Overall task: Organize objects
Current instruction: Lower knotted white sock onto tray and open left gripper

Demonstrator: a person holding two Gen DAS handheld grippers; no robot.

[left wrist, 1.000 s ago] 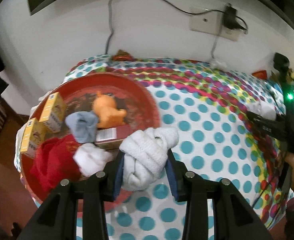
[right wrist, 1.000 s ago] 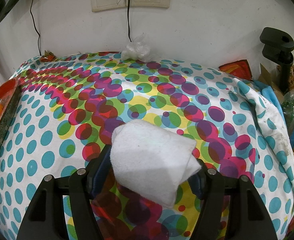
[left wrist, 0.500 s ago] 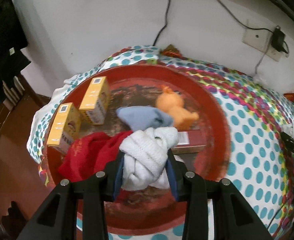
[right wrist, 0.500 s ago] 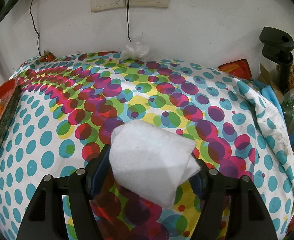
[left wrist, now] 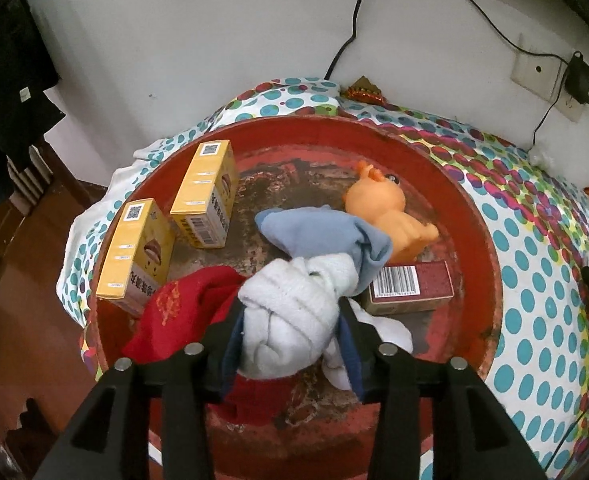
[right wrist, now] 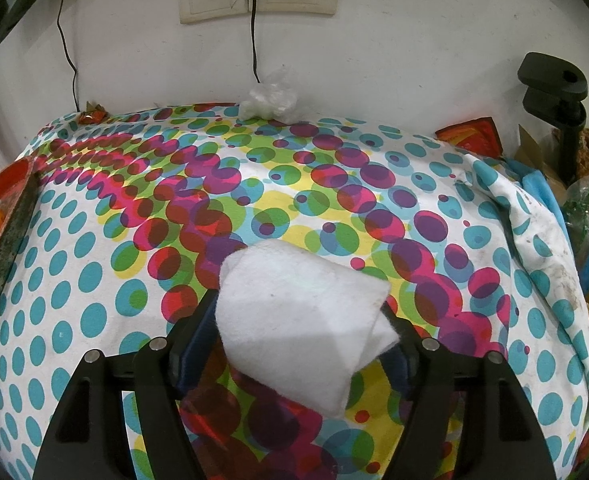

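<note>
Left gripper now hangs over the red tray, its jaws opening around the rolled white sock that sits between them. A second ago that sock was pinched tight and carried above the dotted tabletop beside the tray; since then the hand has swung across and slightly down, so the sock is now above the middle of the tray, on top of the red cloth and against the blue sock. Whether the pads have fully let go cannot be told; the sock looks to be slumping onto the pile rather than hanging. This reads as the drop-off, with one more item sorted into the tray beside the two yellow boxes, the orange toy and the dark red box.

Right gripper has kept its place over the dotted tabletop, with a folded white cloth between its jaws, which are easing apart. The cloth still looks lifted at its far edge, held up off the tabletop. Its turn probably comes next, once the left hand clears the tray.
</note>
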